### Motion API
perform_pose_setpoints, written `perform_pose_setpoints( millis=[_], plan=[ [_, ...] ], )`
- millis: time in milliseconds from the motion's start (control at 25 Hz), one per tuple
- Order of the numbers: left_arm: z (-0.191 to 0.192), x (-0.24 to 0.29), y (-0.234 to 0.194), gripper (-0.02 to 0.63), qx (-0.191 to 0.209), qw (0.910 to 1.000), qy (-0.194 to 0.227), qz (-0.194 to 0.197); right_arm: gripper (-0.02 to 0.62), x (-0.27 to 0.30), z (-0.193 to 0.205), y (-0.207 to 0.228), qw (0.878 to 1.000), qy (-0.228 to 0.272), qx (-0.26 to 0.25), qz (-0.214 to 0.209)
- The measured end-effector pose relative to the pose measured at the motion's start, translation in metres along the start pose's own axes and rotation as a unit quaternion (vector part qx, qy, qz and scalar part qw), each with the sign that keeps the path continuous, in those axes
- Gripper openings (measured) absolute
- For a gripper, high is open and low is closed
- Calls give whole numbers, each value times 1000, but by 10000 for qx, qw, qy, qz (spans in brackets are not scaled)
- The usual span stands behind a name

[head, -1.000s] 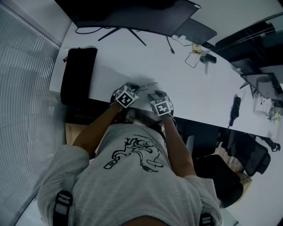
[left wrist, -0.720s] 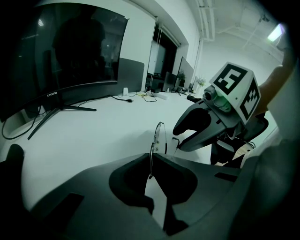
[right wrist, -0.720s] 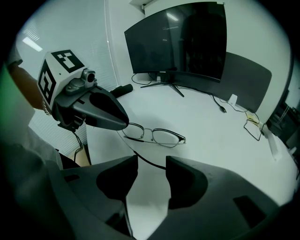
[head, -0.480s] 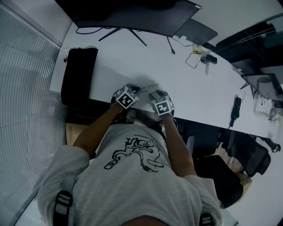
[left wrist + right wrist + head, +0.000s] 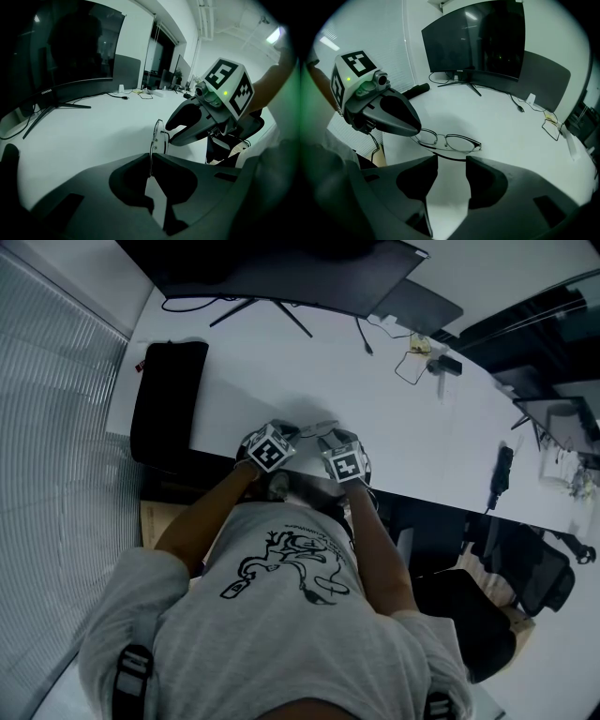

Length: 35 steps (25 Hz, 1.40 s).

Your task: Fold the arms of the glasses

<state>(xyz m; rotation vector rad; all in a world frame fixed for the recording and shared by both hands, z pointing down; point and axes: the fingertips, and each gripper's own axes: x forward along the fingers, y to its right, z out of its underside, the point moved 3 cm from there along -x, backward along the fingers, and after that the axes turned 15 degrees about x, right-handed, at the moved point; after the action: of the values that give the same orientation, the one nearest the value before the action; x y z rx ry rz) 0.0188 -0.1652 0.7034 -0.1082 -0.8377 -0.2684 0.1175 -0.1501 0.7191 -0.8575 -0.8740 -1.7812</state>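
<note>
glasses (image 5: pixel 449 141) pinched in left claw (image 5: pixel 151 157); right claw (image 5: pixel 452 159) agape beside, both tilted down.

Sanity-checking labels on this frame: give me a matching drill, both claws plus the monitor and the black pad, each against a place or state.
Things:
1. left claw
2. right claw
3. black curved monitor
4. black oblong pad

Places or states:
A. lying at the left end of the white desk
B. jaws apart, a glasses arm crossing at the tips
C. closed on the thin metal-framed glasses
D. standing at the desk's far edge

Pairs: 1-C, 2-B, 3-D, 4-A
</note>
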Motion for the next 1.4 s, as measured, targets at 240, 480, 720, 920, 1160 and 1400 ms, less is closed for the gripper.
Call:
perform_pose_setpoints(
  millis=[240,480,720,920,1160,1400],
  plan=[
    [-1,1,3,35,54,10000,-25,73,198,1,-2,2,10000,0,57,15],
    [-4,2,6,35,216,9997,-93,62,195,1,-2,4,9999,1,117,-5],
    [-6,-3,-5,34,951,9938,-206,-547,170,-1,1,5,9997,31,255,-3],
    [-5,-6,-4,35,2139,9695,-404,-1125,137,-9,3,10,9992,191,342,44],
    [7,3,13,37,2711,9524,-766,-1165,110,-18,7,13,9982,320,510,36],
    [8,4,17,75,2152,9693,-641,-1004,87,-32,2,11,9972,505,559,-34]
  ],
)
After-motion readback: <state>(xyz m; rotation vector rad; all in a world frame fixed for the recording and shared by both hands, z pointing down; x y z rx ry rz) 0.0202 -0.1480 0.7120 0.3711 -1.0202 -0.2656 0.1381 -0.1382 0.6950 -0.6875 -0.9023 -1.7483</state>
